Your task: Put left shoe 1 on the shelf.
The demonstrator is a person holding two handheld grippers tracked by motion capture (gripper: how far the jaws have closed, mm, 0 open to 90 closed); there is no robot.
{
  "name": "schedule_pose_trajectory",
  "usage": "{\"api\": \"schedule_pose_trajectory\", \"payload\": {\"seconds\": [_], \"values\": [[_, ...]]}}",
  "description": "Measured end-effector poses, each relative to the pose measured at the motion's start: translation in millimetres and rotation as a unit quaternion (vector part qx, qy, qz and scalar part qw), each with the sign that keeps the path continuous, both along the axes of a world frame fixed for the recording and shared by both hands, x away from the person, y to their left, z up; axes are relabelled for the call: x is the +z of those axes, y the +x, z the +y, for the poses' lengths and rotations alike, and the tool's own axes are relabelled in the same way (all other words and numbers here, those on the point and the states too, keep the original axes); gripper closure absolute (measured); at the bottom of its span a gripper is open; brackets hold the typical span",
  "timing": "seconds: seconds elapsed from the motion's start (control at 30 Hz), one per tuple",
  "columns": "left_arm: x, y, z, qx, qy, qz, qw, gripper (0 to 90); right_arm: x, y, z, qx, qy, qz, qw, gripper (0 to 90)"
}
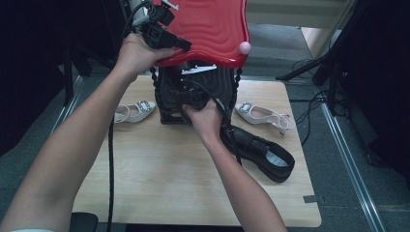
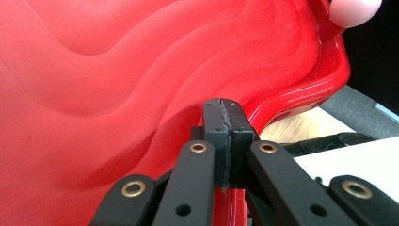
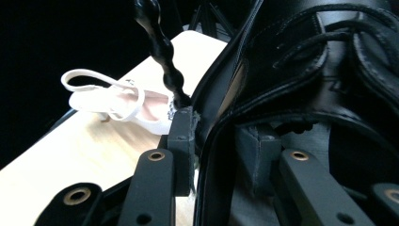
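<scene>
A red wavy shelf panel (image 1: 212, 24) (image 2: 117, 94) is tilted up over a small black rack (image 1: 167, 116) at the back of the table. My left gripper (image 1: 186, 47) (image 2: 225, 113) is shut on the panel's rim, its pads pressed together over the red edge. A black leather shoe (image 1: 193, 92) (image 3: 329, 70) lies inside the rack under the panel. My right gripper (image 1: 196, 102) (image 3: 219, 136) straddles that shoe's side wall, with a gap between pads and leather. In the high view the hand covers most of the right gripper.
A second black shoe (image 1: 263, 152) lies on the wooden table (image 1: 159, 179) at the right. White buckled shoes sit either side of the rack (image 1: 135, 112) (image 1: 263, 115) (image 3: 113, 103). A black beaded post (image 3: 162, 52) rises beside the right jaws. A pink knob (image 1: 245, 47) (image 2: 355, 9) caps the panel's corner.
</scene>
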State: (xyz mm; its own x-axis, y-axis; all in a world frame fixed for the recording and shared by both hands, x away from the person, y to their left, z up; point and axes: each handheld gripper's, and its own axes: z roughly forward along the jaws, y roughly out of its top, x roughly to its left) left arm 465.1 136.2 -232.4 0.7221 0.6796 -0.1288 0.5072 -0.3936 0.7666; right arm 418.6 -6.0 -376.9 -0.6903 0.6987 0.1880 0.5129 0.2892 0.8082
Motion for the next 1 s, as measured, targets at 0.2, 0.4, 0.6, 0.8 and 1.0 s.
{"api": "schedule_pose_trajectory", "payload": {"seconds": [0.2, 0.4, 0.6, 0.8, 1.0], "values": [[-0.1, 0.0, -0.3, 0.001, 0.0, -0.001, 1.0, 90.0, 10.3, -15.6, -12.0, 0.011, 0.005, 0.001, 0.9999, 72.3], [0.0, -0.1, -0.4, 0.002, 0.0, -0.001, 1.0, 90.0, 18.9, -38.0, -27.1, 0.035, 0.005, -0.003, 0.9994, 87.8], [-0.2, -0.3, -0.5, 0.002, 0.0, -0.001, 1.0, 90.0, 15.0, -55.2, -41.3, 0.066, 0.009, 0.0, 0.9978, 90.0], [-0.8, -1.1, -0.5, 0.002, 0.0, -0.007, 1.0, 90.0, -8.1, -72.6, -58.0, 0.08, -0.005, 0.014, 0.9967, 90.0], [-1.0, -1.4, -0.2, 0.002, 0.0, -0.007, 1.0, 90.0, -31.4, -76.8, -69.2, 0.096, -0.012, 0.01, 0.9952, 90.0]]}}
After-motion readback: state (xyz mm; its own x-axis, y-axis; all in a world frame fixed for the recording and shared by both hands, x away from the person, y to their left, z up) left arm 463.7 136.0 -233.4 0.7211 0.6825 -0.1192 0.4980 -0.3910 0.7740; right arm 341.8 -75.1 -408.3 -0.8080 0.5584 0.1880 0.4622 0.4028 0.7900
